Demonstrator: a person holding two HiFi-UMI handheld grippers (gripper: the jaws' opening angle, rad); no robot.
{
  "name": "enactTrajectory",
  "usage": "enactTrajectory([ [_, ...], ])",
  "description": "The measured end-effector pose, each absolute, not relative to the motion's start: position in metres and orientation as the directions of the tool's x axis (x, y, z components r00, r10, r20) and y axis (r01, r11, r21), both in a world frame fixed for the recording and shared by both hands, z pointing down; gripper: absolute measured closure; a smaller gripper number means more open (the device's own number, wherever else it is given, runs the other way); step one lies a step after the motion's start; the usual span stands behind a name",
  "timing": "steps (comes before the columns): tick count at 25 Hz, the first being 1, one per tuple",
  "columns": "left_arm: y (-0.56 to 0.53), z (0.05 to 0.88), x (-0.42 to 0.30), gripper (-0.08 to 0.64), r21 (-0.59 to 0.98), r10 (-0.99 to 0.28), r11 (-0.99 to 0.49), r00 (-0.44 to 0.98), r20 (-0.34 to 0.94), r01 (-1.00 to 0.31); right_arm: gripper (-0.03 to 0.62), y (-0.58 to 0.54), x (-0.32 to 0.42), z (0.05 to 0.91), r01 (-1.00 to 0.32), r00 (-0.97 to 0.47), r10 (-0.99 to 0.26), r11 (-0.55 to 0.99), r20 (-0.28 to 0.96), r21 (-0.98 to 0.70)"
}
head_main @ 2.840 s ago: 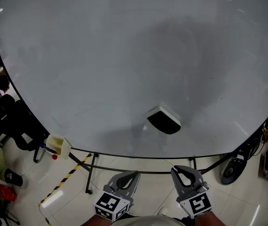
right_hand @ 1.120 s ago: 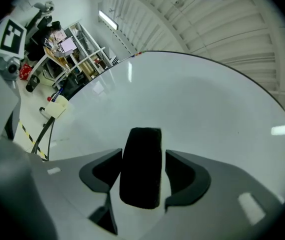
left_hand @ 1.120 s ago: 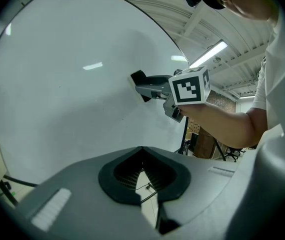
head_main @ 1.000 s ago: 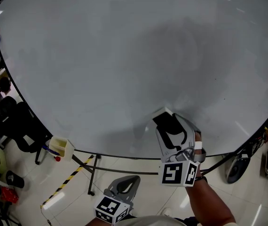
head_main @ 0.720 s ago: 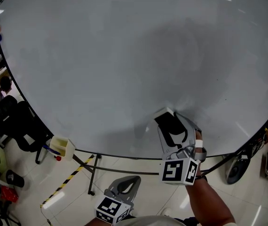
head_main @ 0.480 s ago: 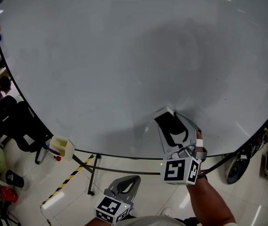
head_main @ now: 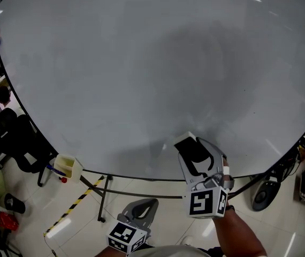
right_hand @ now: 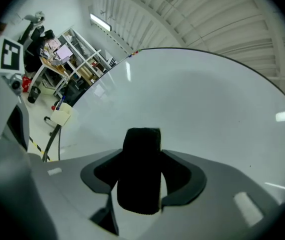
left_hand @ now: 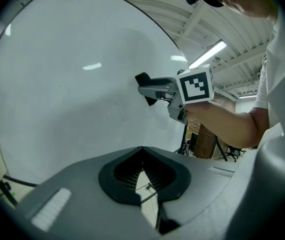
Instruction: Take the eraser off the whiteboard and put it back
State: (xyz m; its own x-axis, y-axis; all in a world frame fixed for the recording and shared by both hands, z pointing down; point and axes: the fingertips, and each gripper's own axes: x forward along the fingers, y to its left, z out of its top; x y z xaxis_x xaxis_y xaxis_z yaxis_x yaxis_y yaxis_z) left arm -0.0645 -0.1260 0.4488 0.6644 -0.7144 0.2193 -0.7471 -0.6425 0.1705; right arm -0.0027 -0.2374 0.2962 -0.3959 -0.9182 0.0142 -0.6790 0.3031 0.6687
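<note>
Eraser (head_main: 189,146) on whiteboard (head_main: 115,63); R claw (right_hand: 142,151) jaws just been closing, clamped on it; L claw (left_hand: 142,153) together, empty

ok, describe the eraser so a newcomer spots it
The whiteboard fills the head view. Near its lower edge, right of centre, the right gripper has just been closing its jaws on the eraser. It is the only black block on the board.

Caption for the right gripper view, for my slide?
Right gripper, its jaws just closing on the black eraser between them, at the whiteboard.
</note>
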Motion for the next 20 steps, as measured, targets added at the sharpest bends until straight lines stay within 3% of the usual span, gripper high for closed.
enactTrajectory([
  [6, -0.13, 0.444, -0.062, 0.543, 0.166, -0.714, -0.647, 0.668, 0.209, -0.744, 0.357, -0.218, 0.005, 0.316, -0.732, -0.496, -0.866, 0.461, 0.072, 0.502],
  [20, -0.128, 0.441, -0.045, 0.544, 0.183, -0.69, -0.67, 0.694, 0.205, -0.72, 0.357, -0.186, 0.035, 0.35, -0.783, -0.608, -0.791, 0.612, 0.068, 0.115],
])
